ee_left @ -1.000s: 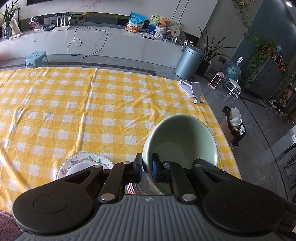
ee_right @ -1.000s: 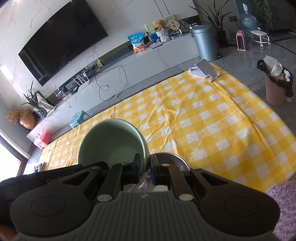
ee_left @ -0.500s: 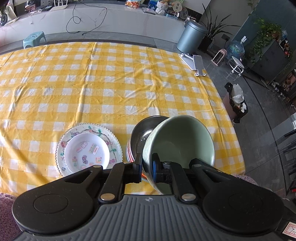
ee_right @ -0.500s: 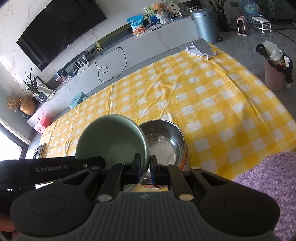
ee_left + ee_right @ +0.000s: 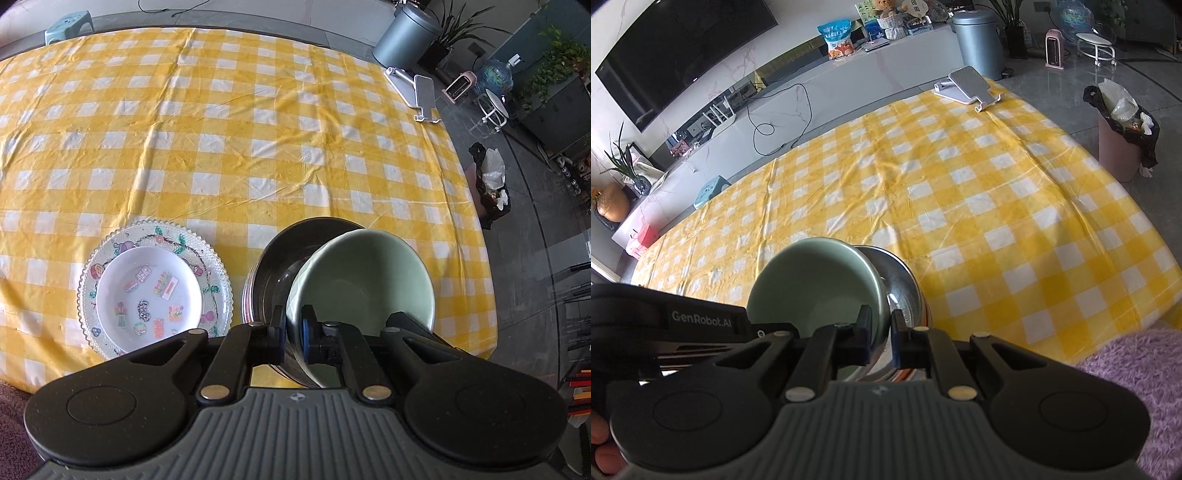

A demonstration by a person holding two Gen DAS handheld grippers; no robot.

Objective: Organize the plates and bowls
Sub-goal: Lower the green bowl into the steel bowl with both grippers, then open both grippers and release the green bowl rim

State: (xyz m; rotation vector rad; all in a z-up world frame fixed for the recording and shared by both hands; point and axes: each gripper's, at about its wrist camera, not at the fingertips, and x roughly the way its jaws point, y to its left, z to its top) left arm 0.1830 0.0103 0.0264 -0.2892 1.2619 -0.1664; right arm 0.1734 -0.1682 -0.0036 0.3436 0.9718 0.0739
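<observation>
Gently, with both grippers (image 5: pixel 293 334) (image 5: pixel 881 334) clamped on the green bowl's (image 5: pixel 364 280) rim, level it into the steel bowl (image 5: pixel 277 266) at lower centre.

I get bright, even daylight in both views. The checked cloth on the table (image 5: pixel 221 122) looks crisp and well exposed. The fisheye bends the table edge and the room hard toward the corners. I see glare on the grey floor (image 5: pixel 1071 79) and in the steel bowl (image 5: pixel 905 291). The right view's cloth smears slightly near the right edge.
</observation>
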